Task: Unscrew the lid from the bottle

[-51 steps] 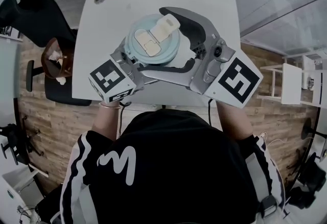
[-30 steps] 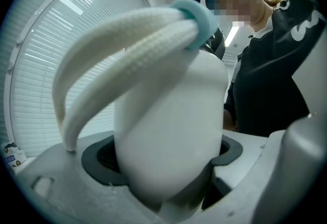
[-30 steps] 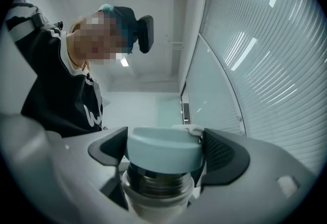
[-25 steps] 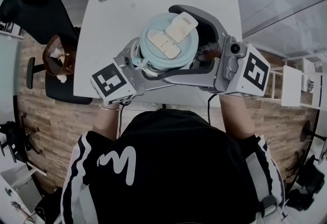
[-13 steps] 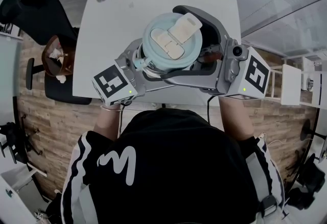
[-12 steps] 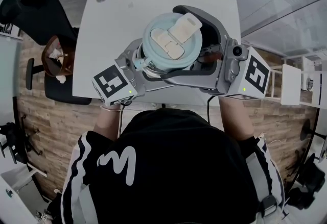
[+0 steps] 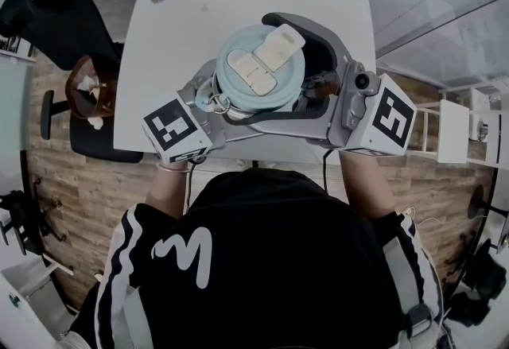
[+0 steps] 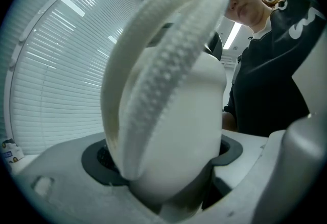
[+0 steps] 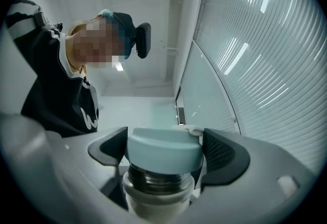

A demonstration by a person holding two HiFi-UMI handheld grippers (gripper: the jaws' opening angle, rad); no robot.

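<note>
Bottle up off the table, lid end aimed at my head

Long axis runs pretty much vertical, so the head view looks straight down on the pale blue lid (image 7: 256, 69), held above the white table (image 7: 191, 13). My left gripper (image 8: 168, 167) is clamped on the white bottle (image 8: 179, 131) body, its carry strap (image 8: 153, 65) looping up in front. My right gripper (image 9: 164, 152) comes in from the right with a pad on each side of the lid, squeezing it; steel threads show just under the lid. Both marker cubes sit close to my chest.
</note>
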